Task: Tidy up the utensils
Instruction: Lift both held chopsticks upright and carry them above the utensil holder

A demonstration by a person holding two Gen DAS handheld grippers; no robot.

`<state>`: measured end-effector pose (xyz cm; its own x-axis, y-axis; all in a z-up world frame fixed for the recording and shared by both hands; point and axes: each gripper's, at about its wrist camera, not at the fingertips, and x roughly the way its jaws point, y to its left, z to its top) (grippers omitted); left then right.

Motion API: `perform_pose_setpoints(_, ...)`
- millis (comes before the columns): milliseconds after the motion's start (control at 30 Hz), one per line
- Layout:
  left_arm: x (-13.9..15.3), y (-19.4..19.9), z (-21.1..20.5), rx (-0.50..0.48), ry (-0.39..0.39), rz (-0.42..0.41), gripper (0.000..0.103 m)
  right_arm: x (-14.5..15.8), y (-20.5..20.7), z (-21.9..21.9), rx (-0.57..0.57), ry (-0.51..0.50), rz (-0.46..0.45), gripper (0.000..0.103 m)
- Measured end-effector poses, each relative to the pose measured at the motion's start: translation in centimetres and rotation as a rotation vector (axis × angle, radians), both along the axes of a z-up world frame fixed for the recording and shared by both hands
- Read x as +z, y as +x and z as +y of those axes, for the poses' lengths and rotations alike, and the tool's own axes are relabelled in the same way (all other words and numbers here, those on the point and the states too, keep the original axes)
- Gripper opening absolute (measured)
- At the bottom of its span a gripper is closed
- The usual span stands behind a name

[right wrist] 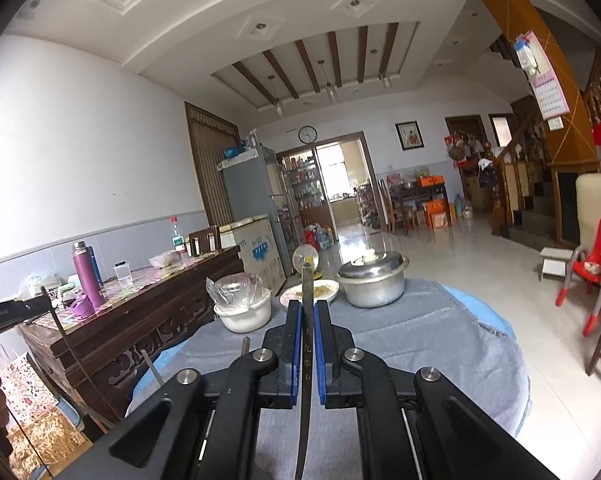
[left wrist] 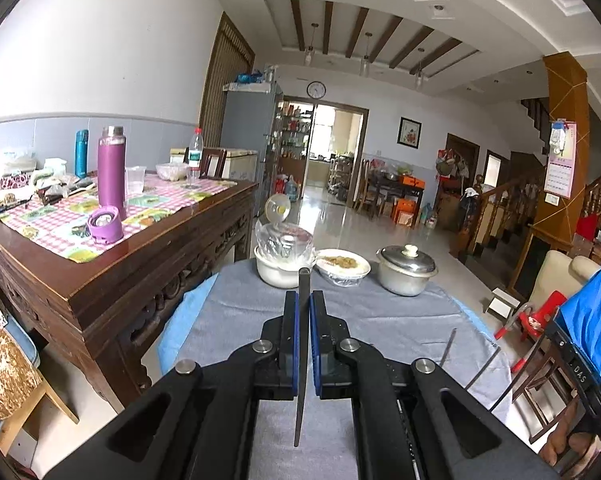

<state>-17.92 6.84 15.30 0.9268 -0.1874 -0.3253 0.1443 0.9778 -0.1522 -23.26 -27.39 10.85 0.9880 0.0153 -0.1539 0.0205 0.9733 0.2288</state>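
Mid-collection at a cloth-covered table (left wrist: 400, 320): each gripper pinches one dark chopstick, lifted clear of the cloth. The left gripper (left wrist: 302, 300) clamps its chopstick (left wrist: 302, 360), the right gripper (right wrist: 307, 308) its own (right wrist: 308, 344). Two loose chopsticks (left wrist: 447, 346) lie near the table's right edge. Next, probably, pairing the held sticks.

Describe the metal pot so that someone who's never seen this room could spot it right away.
Find the round table under the grey cloth. Three vessels line its far edge; the metal pot stands rightmost, beside the shallow plate of food. It alone is dull silver metal, with a domed lid and cream knob.
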Motion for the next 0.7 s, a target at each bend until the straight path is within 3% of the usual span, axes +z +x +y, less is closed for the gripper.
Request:
perform_pose_setpoints(400, 2.7, -3.7, -1.0, -0.041, 0.014, -0.067, 0.005, 0.8, -1.5, 0.8, 0.012, -0.026, -0.041, 0.007)
perform_pose_setpoints(700, 2.8, -4.6, -1.6, -0.061, 0.007, -0.046, 0.005, 1.2, -2.3, 1.5, 0.035, -0.035, -0.062, 0.007)
